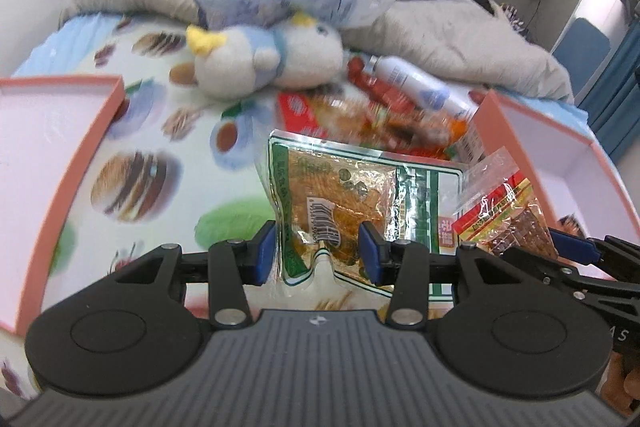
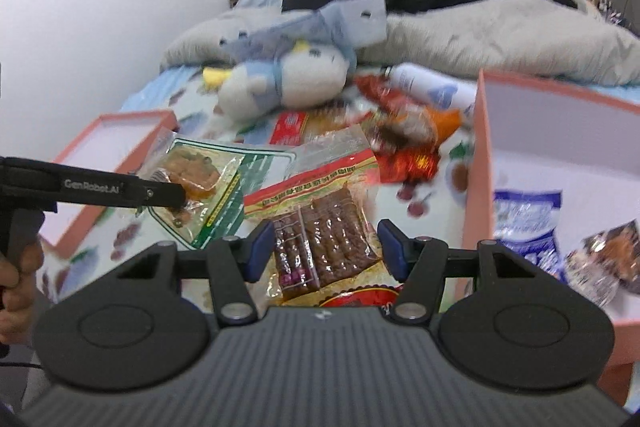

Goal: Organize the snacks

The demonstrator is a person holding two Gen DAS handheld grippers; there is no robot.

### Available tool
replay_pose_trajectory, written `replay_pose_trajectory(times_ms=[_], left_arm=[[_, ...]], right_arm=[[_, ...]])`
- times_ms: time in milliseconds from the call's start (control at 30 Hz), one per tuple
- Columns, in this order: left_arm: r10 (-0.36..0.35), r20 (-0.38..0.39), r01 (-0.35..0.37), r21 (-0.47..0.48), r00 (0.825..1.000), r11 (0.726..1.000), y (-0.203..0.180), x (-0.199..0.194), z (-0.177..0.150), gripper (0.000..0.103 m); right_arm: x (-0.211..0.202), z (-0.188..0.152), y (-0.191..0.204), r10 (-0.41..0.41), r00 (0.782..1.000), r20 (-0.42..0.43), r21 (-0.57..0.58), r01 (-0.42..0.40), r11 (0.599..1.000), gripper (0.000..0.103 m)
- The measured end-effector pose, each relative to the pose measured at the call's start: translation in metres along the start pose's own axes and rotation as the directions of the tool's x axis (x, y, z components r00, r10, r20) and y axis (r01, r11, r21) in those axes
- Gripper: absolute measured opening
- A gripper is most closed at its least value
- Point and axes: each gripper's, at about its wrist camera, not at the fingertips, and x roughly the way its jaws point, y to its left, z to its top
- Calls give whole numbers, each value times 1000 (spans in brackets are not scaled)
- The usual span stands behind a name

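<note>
Both grippers carry a packet lifted over the bed: left gripper (image 1: pixel 318 247) clamped on the green-bordered packet (image 1: pixel 344 195), right gripper (image 2: pixel 326 247) clamped on the red-banded packet (image 2: pixel 316 227) of dark brown strips. Largest first: pink box on the bed's right edge (image 2: pixel 478 147) already holds a blue-white bag (image 2: pixel 528 227) and a small wrapped snack (image 2: pixel 608 259); pink box at the left edge (image 1: pixel 116 95) shows nothing inside. My estimate: early stage. Loose snack pile (image 2: pixel 404 135) mid-bed remains unsorted.
</note>
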Motion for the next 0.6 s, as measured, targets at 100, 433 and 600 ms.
replay_pose_trajectory(times_ms=[100,433,600], left_arm=[[-4,34,4,3,999,1000,-9,-11,14,49],[-24,32,24,-8,999,1000,-15,-4,15,34],[-35,-27,33,-50,999,998,6,19,-6,33]], right_arm=[[-11,15,-6,-1,1000,27,25,0,1000,9],[-7,0,-37,-27,1000,-2,97,27,995,12],[4,-28,-30,-6,998,-55,107,12,994,13]])
